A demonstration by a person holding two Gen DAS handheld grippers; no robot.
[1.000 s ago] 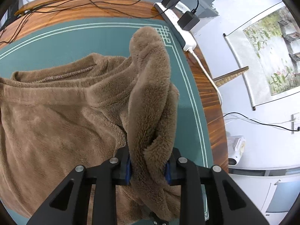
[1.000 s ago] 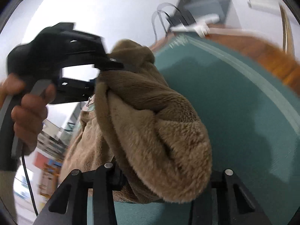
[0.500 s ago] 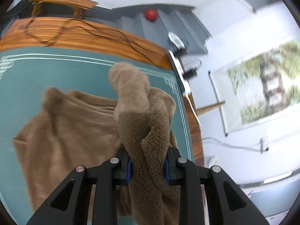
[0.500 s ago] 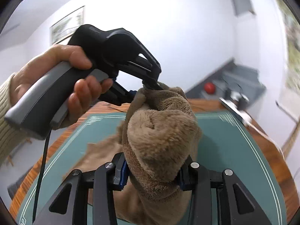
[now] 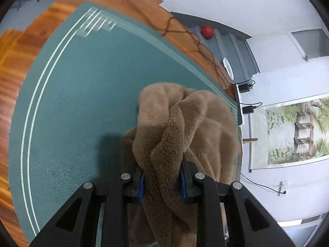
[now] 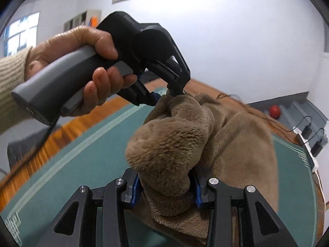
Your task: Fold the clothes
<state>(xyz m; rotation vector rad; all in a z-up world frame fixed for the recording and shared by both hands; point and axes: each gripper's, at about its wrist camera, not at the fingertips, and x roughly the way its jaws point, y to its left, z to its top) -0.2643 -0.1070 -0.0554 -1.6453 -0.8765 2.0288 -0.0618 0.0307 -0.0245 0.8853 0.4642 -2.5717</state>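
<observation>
A brown fleece garment point(image 5: 185, 123) hangs bunched between both grippers, lifted above the green mat point(image 5: 82, 103). My left gripper point(image 5: 162, 185) is shut on a thick fold of it. My right gripper point(image 6: 166, 187) is shut on another bunched fold of the garment point(image 6: 170, 144). In the right wrist view the left gripper point(image 6: 164, 95), held in a hand, pinches the garment's top edge just beyond mine. The rest of the fleece drapes down to the right point(image 6: 246, 144).
The green mat point(image 6: 82, 164) covers a wooden table point(image 5: 18, 61). A power strip with black adapters point(image 6: 308, 140) and loose cables point(image 5: 185, 41) lie along the table's far edge. A red ball point(image 5: 207, 32) sits on a grey shelf beyond.
Both grippers have lifted the garment clear of the mat and swung round. The fleece, spread on the mat a second ago, now hangs bunched between them.
</observation>
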